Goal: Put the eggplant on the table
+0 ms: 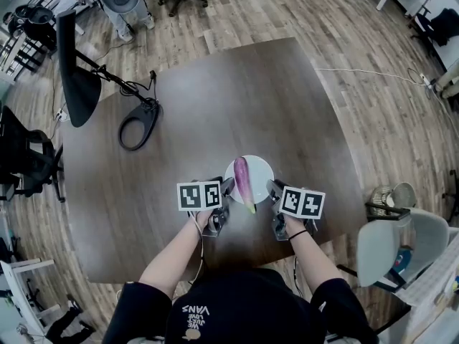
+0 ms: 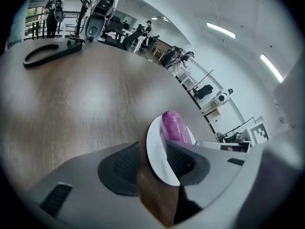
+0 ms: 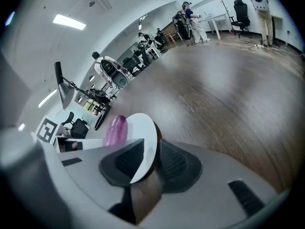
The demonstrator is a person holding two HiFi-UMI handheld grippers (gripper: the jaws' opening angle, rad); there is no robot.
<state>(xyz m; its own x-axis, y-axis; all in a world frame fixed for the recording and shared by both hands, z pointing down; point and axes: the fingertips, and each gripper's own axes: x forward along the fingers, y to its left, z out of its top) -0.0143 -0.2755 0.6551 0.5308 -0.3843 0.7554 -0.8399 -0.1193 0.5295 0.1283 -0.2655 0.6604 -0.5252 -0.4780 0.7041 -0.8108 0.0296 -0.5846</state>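
Note:
A purple eggplant (image 1: 242, 181) lies on a white plate (image 1: 264, 165) that rests on the dark brown table (image 1: 237, 99) near its front edge. My left gripper (image 1: 228, 187) stands at the plate's left rim. In the left gripper view the plate (image 2: 157, 157) sits between the jaws with table showing between the rim and one pad, so this gripper (image 2: 152, 165) is open. The eggplant (image 2: 175, 127) lies just beyond. My right gripper (image 1: 271, 187) is at the right rim; its jaws (image 3: 151, 159) close tightly on the plate's edge (image 3: 143, 130), with the eggplant (image 3: 116, 130) beside them.
A black stand with a ring-shaped base (image 1: 138, 126) and a dark panel (image 1: 75, 70) occupies the table's far left. A pale chair (image 1: 401, 242) stands at the right of the table, black office chairs (image 1: 21, 156) at the left.

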